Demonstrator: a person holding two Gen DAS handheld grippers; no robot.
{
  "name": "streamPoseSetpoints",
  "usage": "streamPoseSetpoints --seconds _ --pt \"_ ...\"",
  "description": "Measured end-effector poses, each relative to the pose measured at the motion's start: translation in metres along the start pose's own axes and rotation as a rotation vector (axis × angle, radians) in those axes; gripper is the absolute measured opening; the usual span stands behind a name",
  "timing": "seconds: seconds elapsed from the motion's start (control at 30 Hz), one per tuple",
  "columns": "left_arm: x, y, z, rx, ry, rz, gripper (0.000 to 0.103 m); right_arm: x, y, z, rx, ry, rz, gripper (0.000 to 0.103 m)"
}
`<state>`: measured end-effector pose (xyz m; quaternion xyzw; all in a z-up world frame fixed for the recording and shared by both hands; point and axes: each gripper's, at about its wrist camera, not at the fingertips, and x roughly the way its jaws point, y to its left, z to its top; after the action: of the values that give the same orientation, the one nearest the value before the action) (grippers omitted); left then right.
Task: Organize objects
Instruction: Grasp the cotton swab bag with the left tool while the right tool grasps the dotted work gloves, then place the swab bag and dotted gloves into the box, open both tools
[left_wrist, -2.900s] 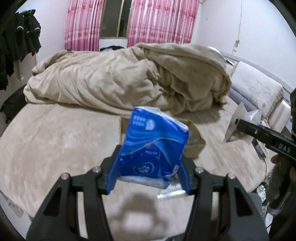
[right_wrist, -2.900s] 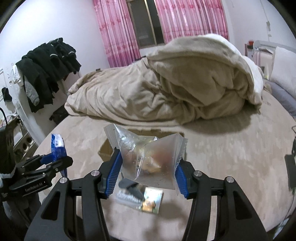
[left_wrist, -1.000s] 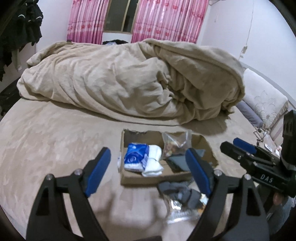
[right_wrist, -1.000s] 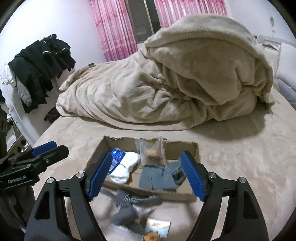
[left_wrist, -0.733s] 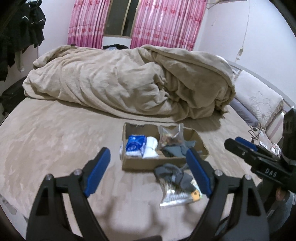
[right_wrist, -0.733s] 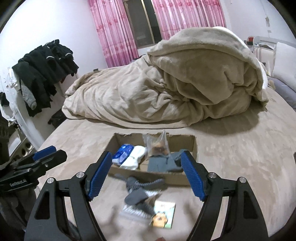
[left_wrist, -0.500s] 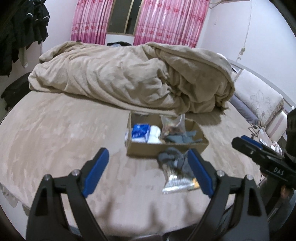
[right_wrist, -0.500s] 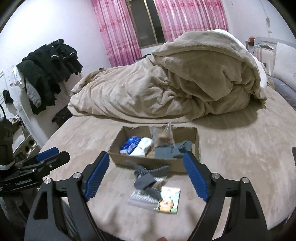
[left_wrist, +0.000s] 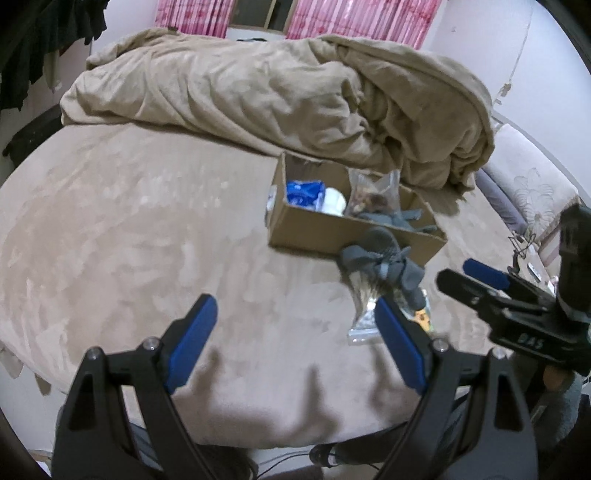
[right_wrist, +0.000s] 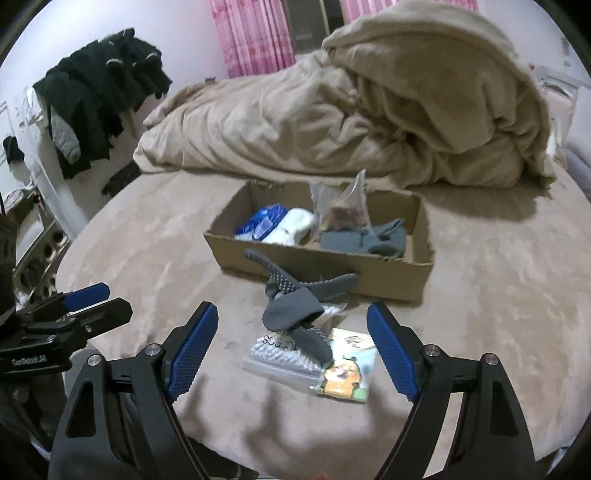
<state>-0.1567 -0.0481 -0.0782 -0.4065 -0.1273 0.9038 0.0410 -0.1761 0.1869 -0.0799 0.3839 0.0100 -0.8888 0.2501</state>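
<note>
Both grippers are hanging empty over the bed (right_wrist: 498, 280), each with jaws spread wide and nothing between them. The left gripper (left_wrist: 295, 332) is aiming at bare bedspread, the right gripper (right_wrist: 291, 345) is framing the loose pile in front of it. A cardboard box (right_wrist: 317, 264) is sitting near the rumpled blanket (right_wrist: 369, 122), already holding a blue tissue pack (right_wrist: 262, 219), a white roll (right_wrist: 291, 225), a clear snack bag (right_wrist: 345, 210) and grey socks (right_wrist: 364, 240). Just outside the box's near wall, another grey sock (right_wrist: 295, 314) is lying across a clear packet (right_wrist: 277, 356) and a cartoon-printed pouch (right_wrist: 347, 373), probably waiting to be boxed next.
</note>
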Motion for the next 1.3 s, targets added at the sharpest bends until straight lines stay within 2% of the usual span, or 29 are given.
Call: streamPoseSetpoints --seconds 0.3,0.43,0.53,0.67,0.87,1.0,1.07,1.1,1.2,1.3 --pt "0.04 0.004 -0.013 -0.011 0.078 0.011 0.088 0.063 0.008 0.001 -0.086 0.062 -0.02 0.072" --pt "0.06 0.001 -0.017 -0.01 0.091 0.003 0.088 0.09 0.002 -0.003 -0.088 0.109 -0.019 0.043" --pt "0.077 -0.003 -0.018 -0.03 0.116 -0.021 0.088 0.091 -0.006 -0.004 -0.06 0.109 0.011 0.031" --pt "0.092 -0.023 -0.017 -0.005 0.127 -0.063 0.088 0.078 -0.014 -0.003 -0.059 0.091 0.014 0.03" --pt "0.112 -0.069 -0.009 0.087 0.119 -0.108 0.088 0.048 -0.051 -0.003 0.005 0.062 -0.023 0.03" --pt "0.134 -0.093 -0.008 0.133 0.166 -0.115 0.086 0.029 -0.072 -0.006 0.033 0.038 -0.061 0.029" --pt "0.143 -0.101 -0.009 0.158 0.178 -0.093 0.082 0.021 -0.082 -0.011 0.053 0.031 -0.071 0.029" --pt "0.146 -0.102 -0.01 0.167 0.179 -0.079 0.077 0.019 -0.085 -0.012 0.061 0.029 -0.071 0.029" --pt "0.146 -0.1 -0.007 0.155 0.18 -0.061 0.052 0.012 -0.091 -0.016 0.081 0.021 -0.069 0.029" --pt "0.136 -0.098 -0.005 0.15 0.176 -0.054 0.046 0.004 -0.092 -0.017 0.09 0.007 -0.062 0.029"
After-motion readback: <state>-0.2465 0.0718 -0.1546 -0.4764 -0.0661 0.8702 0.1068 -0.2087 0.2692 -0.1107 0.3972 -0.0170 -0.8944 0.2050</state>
